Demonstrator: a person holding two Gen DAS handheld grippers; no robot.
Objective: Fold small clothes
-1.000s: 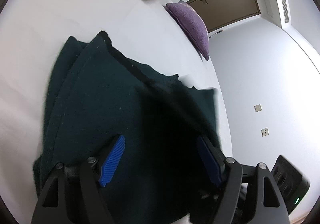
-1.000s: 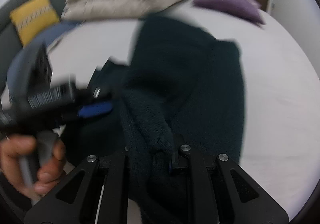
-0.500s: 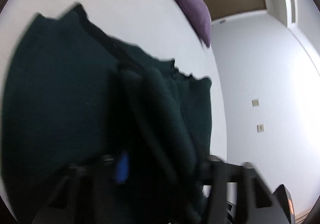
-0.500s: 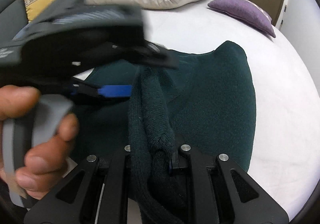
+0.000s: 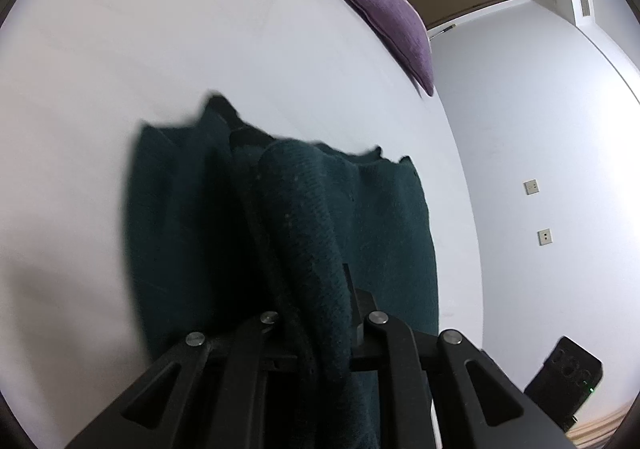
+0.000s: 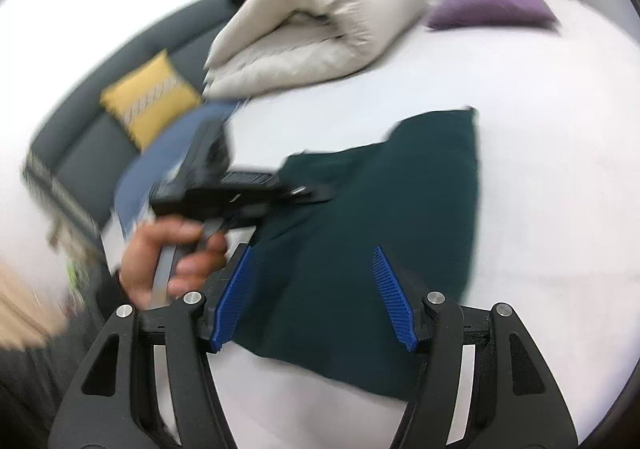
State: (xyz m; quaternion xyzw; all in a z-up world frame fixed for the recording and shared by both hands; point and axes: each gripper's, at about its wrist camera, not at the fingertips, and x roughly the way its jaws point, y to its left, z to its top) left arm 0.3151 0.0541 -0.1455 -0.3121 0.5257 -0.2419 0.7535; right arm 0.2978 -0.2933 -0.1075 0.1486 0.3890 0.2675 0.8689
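Note:
A dark green knitted garment (image 6: 400, 209) lies folded on the white bed (image 6: 560, 169). In the left wrist view my left gripper (image 5: 316, 313) is shut on a thick fold of the garment (image 5: 304, 217), which runs up between its jaws and hides the pads. In the right wrist view my right gripper (image 6: 316, 289) is open and empty above the garment's near edge, blue pads (image 6: 394, 301) showing. The left gripper (image 6: 240, 189) shows there too, held by a hand at the garment's left edge.
A rolled cream duvet (image 6: 320, 29) and a purple cushion (image 6: 492, 5) lie at the far end of the bed. A yellow cushion (image 6: 152, 101) rests on a grey sofa at left. A wall and a black device (image 5: 564, 381) stand right of the bed.
My left gripper has closed on a fold of the garment. My right gripper has let go of its fold, opened and pulled back above the garment.

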